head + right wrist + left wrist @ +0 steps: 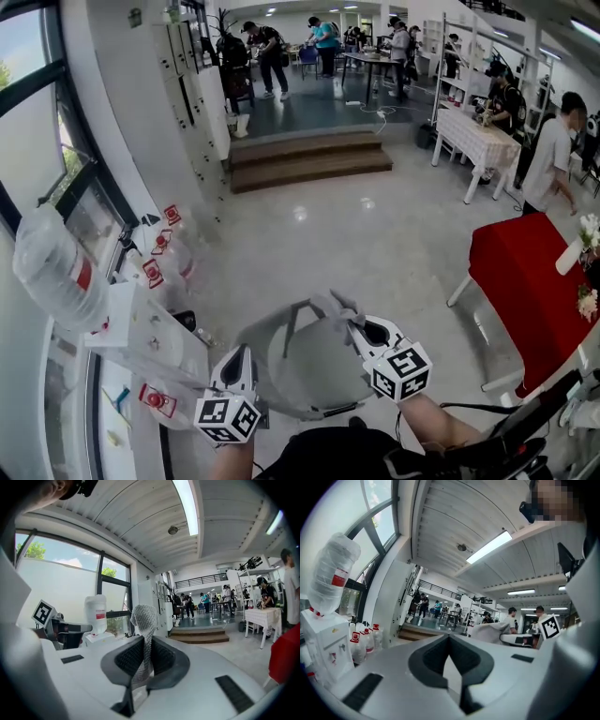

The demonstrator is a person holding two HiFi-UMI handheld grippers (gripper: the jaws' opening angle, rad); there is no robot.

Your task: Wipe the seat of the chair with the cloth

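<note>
**Status.** The right gripper (144, 644) has its jaws pinched on the cloth (143, 620). A grey knitted fold stands up from between the pads, and the rest is bunched at the jaw tips. The left gripper (450, 641) has its jaws pressed together at the tips with nothing between them.

**Position.** In the head view both grippers are held in front of the person. The left gripper (236, 361) is at one side of a grey shell and the right gripper (354, 323) at the other. The shell, taken to be the chair (300, 370), lies below and between them. The cloth (333, 305) sits at the far edge of the chair and appears to be clear of the seat. Both gripper views look out level across the hall and up to the ceiling, not down at the seat.

**Step in hand.** The cloth is secured and carried over the chair. By this reading, wiping has not yet begun.

**Next move.**
1. Tip the right gripper downward so the jaws face the seat.
2. Lower until the loose cloth lies flat on the seat, without the jaw tips scraping it.
3. Sweep across the seat while keeping the pinch firm. The cloth is limp and may fold under itself or slip.
4. The left gripper is free to steady the chair.
</note>
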